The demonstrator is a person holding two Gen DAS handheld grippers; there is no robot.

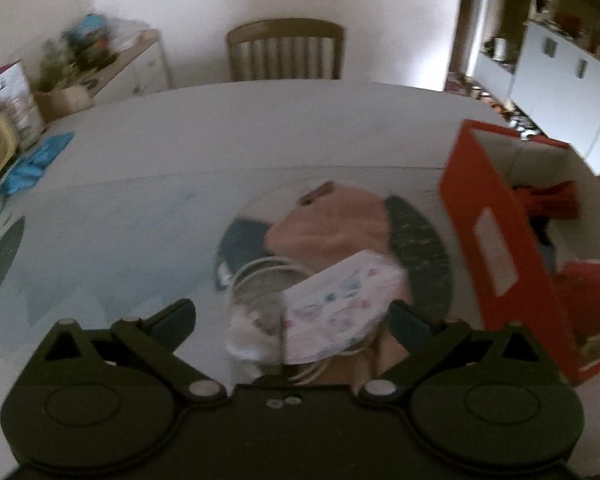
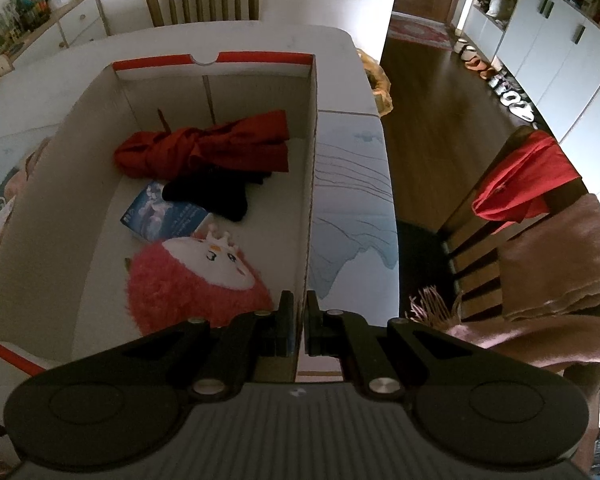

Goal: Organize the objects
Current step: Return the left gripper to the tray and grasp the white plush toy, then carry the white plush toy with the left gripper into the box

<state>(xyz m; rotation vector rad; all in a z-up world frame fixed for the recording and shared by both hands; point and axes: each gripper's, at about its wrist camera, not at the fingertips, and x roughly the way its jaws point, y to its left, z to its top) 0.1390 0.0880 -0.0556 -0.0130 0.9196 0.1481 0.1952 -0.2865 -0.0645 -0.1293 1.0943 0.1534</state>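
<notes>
on the tabletop (image 1: pixel 140 160), just left of the red cardboard box (image 1: pixel 496 248), sits a small pile: white patterned face mask (image 1: pixel 340 304) draped over a clear glass jar (image 1: pixel 260 292), peach cloth pouch (image 1: pixel 332 224) behind them, all on a dark round mat (image 1: pixel 420 248). box sits toward the tabletop's right edge.

left claw (image 1: pixel 292 316) is spread wide, empty, hovering over the mask and jar; nothing between the pads touches them yet as far as the blur allows. the mask looks like the next pick.

right claw (image 2: pixel 299 320) is clenched on the box's right wall (image 2: pixel 310 200), pads either side of the cardboard, steadying it.

already in the box: red knotted fabric (image 2: pixel 204 144), black glove-like cloth (image 2: pixel 216 192), blue printed booklet (image 2: pixel 160 216), pink fluffy plush with a white face (image 2: pixel 196 280).

doing it well:
- drop the left claw onto the mask's raised fold, not the jar rim under it. thin fabric, so pinch a bunched section.
- lift straight up first so the ear loops don't drag the jar over.
- carry over the near red wall and let go above the free floor left of the plush.
- keep the right claw's hold on the wall; light box, likely slides if bumped.
</notes>
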